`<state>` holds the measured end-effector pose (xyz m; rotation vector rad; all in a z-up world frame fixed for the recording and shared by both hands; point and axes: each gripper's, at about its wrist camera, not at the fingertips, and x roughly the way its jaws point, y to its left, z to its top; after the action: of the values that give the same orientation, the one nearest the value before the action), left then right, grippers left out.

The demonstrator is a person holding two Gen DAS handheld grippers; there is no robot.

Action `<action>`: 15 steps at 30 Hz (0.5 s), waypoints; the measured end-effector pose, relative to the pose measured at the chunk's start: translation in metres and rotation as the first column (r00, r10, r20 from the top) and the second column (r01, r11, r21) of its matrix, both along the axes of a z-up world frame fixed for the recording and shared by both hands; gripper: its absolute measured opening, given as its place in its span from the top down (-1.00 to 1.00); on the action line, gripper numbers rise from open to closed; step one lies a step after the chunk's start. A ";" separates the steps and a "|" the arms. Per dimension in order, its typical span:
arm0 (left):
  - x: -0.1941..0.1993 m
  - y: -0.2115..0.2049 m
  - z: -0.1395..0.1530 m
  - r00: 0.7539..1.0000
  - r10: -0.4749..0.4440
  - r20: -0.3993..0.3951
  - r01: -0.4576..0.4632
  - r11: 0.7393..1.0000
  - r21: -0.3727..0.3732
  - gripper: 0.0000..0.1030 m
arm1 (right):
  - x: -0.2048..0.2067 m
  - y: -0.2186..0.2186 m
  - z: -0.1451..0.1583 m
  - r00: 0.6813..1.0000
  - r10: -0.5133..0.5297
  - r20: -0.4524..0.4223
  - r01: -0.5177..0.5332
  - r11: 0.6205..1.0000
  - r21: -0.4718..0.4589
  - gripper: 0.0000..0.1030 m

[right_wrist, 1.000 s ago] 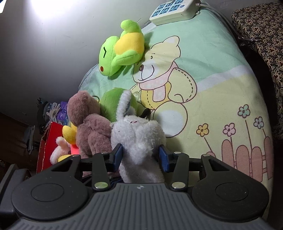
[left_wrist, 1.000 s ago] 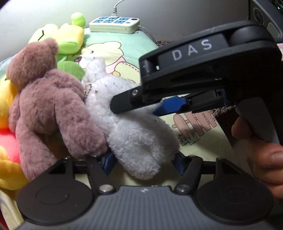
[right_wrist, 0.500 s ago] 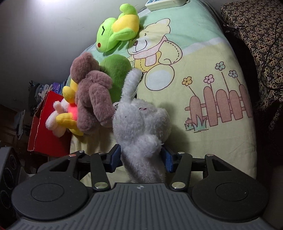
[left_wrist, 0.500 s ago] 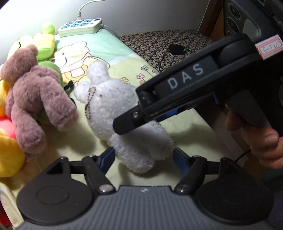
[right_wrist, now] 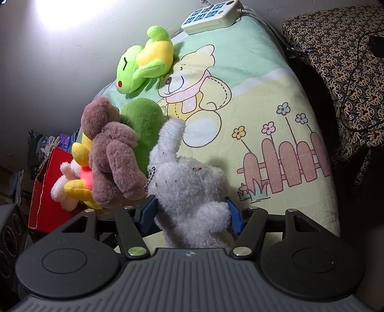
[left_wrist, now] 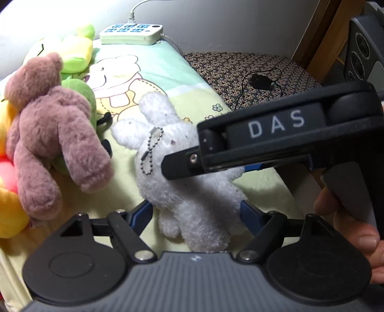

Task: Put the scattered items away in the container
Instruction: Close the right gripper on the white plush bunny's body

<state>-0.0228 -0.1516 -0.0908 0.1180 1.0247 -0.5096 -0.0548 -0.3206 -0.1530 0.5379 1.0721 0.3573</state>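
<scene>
I'm looking into a home, most likely a bedroom. A soft bed (right_wrist: 276, 96) lies under a child's sheet printed with a cartoon bear, flowers and a fence. Plush toys crowd it: a white bunny (right_wrist: 192, 189), a brown teddy bear (right_wrist: 112, 153), a green frog (right_wrist: 144, 62). A power strip (right_wrist: 211, 15) rests near the plain wall, beside a floral-patterned cushion (right_wrist: 336, 48).

Black grippers (left_wrist: 195, 213), ribbed grey housings, blue jaws, silver screws, white "DAS" lettering.
</scene>
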 end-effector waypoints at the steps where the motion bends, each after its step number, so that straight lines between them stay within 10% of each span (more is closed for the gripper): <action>1: 0.002 -0.001 0.000 1.000 0.002 0.004 -0.002 1.000 0.004 -0.52 | 0.000 0.001 -0.001 1.000 -0.002 0.000 0.002 1.000 -0.001 -0.23; 15: -0.009 -0.001 0.012 0.998 -0.043 0.053 0.043 0.999 0.008 -0.03 | -0.012 0.005 0.011 1.000 -0.009 0.007 0.009 1.000 -0.020 0.02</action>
<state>-0.0314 -0.1527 -0.0789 0.1587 0.9738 -0.5393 -0.0672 -0.3152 -0.1419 0.5232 1.0650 0.3397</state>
